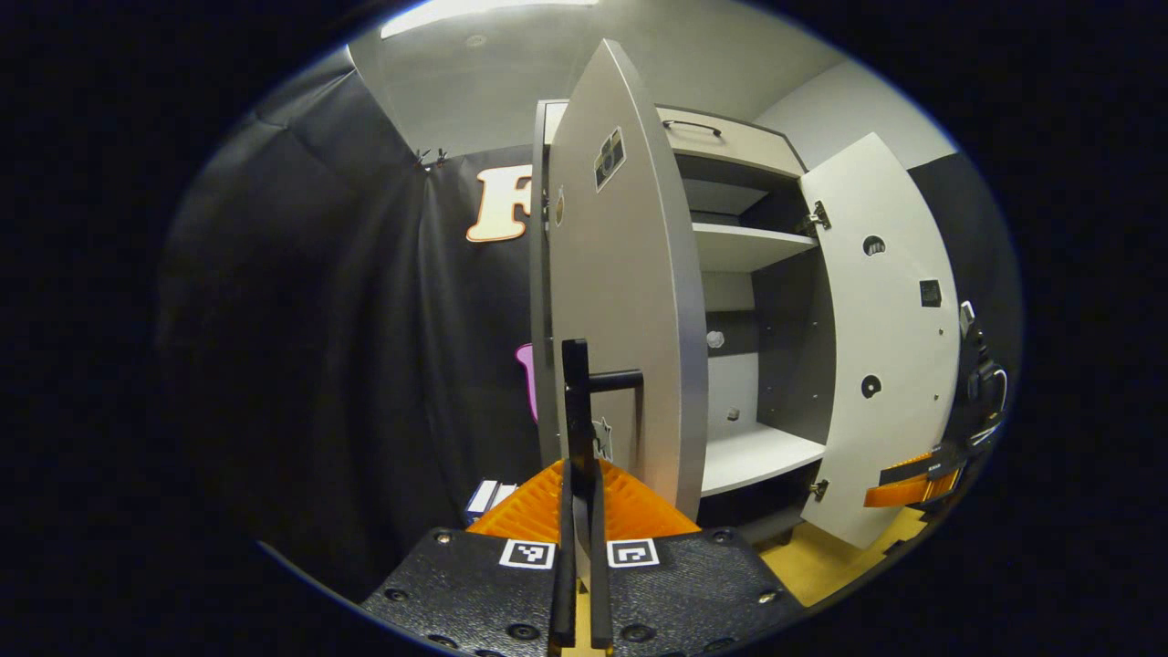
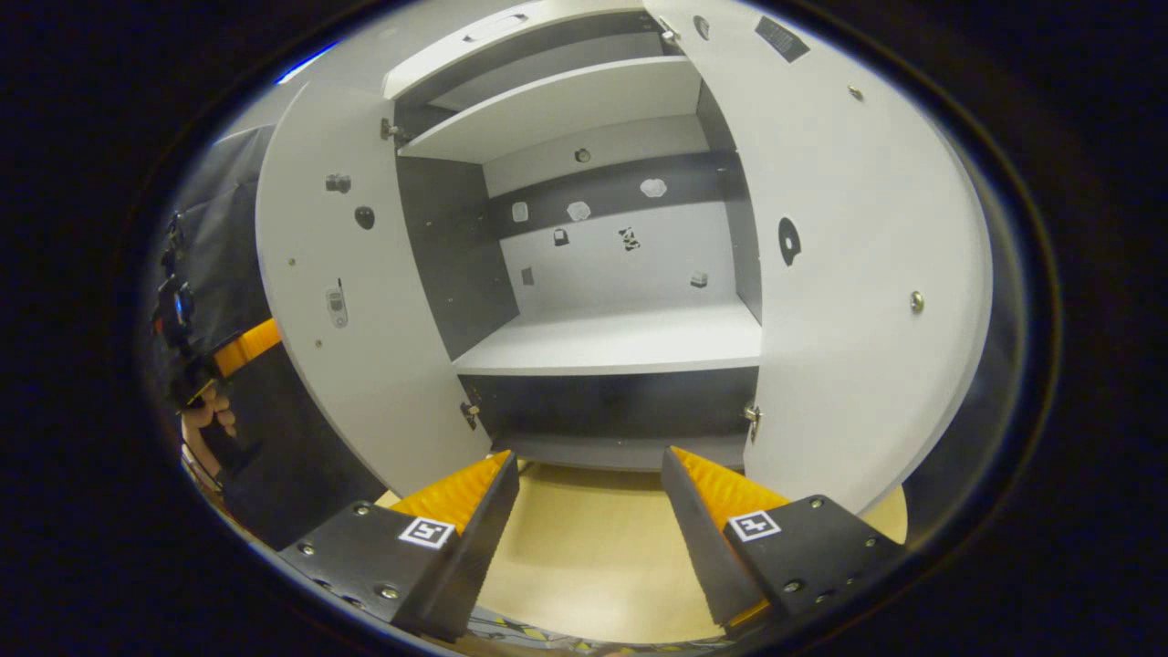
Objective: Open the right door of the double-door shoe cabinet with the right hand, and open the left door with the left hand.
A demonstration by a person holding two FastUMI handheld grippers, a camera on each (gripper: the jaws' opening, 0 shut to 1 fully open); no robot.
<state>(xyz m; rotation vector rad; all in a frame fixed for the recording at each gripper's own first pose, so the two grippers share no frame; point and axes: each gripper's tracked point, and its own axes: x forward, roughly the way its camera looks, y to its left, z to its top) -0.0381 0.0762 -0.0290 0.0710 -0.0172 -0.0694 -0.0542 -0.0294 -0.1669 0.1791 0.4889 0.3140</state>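
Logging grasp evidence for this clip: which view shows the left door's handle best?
The left gripper view: the handle stands close up with the left tongs shut on it. The right gripper view shows the left door from its inner face, so the handle is hidden there.

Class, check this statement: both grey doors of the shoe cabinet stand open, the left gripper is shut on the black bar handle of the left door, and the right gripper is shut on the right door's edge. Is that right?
One part is wrong. In the right gripper view the right gripper is open, its fingers apart and holding nothing, facing the cabinet's white lower shelf. The rest stands: the left gripper view shows the left gripper shut on the black bar handle of the grey left door, and the grey right door open.
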